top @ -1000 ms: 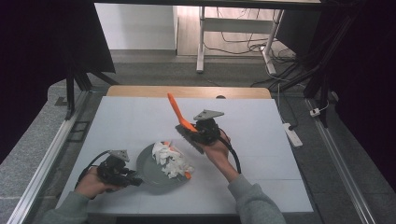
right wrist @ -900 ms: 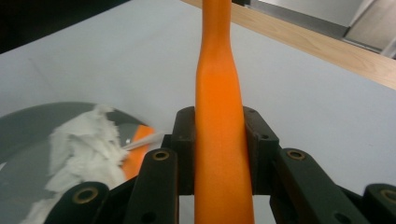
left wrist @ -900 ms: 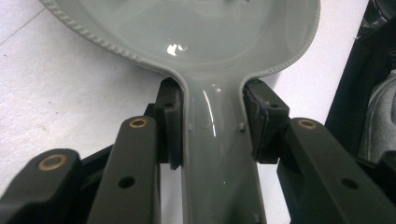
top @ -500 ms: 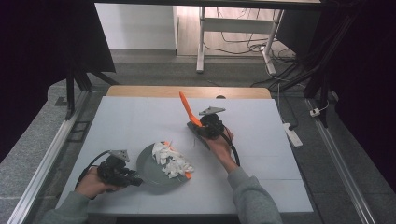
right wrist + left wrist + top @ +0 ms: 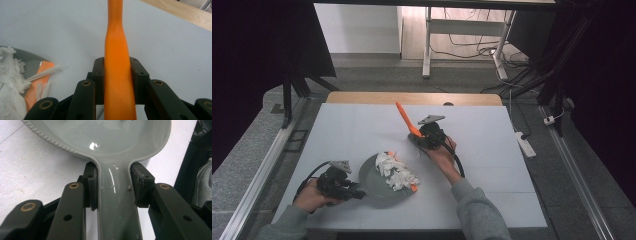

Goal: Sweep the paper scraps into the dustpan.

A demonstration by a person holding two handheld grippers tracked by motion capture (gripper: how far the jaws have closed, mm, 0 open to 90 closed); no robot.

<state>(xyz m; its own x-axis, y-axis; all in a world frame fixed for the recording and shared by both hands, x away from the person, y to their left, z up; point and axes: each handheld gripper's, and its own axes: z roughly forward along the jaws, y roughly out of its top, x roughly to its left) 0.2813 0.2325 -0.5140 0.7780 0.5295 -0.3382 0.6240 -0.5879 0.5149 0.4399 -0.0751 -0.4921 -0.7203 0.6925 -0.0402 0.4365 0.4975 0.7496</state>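
The left gripper [image 5: 354,192] lay low at the near left of the table [image 5: 492,150], its jaws pressed on both sides of the grey handle of the pan [image 5: 371,180]; in the left gripper view the handle [image 5: 117,202] ran between the two pads [image 5: 91,187] and touched them; this gripper and the pan were in the same place as one second before. White crumpled paper [image 5: 396,170] lay in the pan, and an orange piece [image 5: 413,188] showed at its right edge. The right gripper [image 5: 416,134] was near the middle of the table, its jaws pinching an orange tool [image 5: 403,116] by its thick end; in the right gripper view the tool [image 5: 117,75] stood between the jaws and went up out of the picture. Compared with one second before, the right hand [image 5: 443,152] was a little farther from the person and more to the right, well apart from the pan; the tool leaned up and to the left, as before.
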